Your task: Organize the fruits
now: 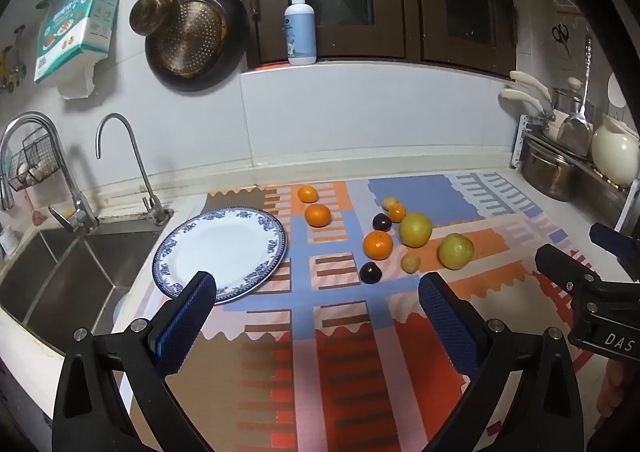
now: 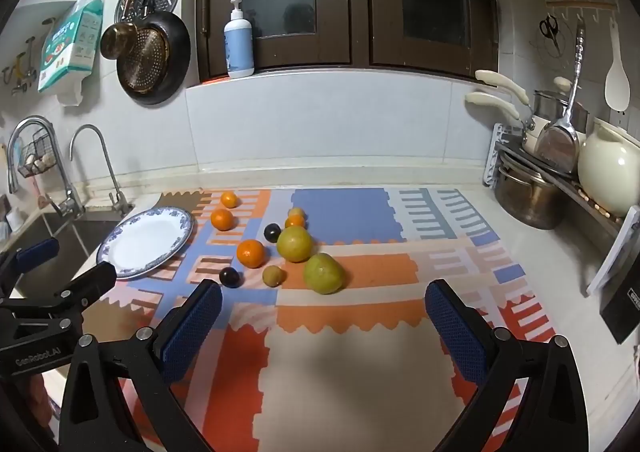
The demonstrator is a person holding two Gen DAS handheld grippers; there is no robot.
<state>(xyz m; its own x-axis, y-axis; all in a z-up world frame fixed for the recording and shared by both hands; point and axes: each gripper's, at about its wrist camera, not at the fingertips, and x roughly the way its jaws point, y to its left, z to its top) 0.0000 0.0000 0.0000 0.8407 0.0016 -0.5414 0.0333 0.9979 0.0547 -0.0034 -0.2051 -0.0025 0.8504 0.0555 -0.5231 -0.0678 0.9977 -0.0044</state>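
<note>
A blue-rimmed white plate [image 1: 222, 252] [image 2: 148, 242] lies empty on the patterned mat beside the sink. To its right lie loose fruits: several oranges [image 1: 377, 245] [image 2: 251, 253], two large yellow-green citrus [image 1: 456, 251] [image 2: 323, 273], two dark plums [image 1: 369, 273] [image 2: 229, 277] and small yellow fruits [image 1: 410, 263] [image 2: 273, 275]. My left gripper [image 1: 316, 300] is open and empty, above the mat in front of the plate and fruits. My right gripper [image 2: 324, 308] is open and empty, just in front of the nearest citrus.
A steel sink [image 1: 60, 272] with taps sits at the left. A dish rack with pots [image 2: 532, 196] and a cream jug [image 2: 608, 176] stands at the right. A soap bottle [image 1: 300, 28] is on the window ledge. Pans hang on the wall.
</note>
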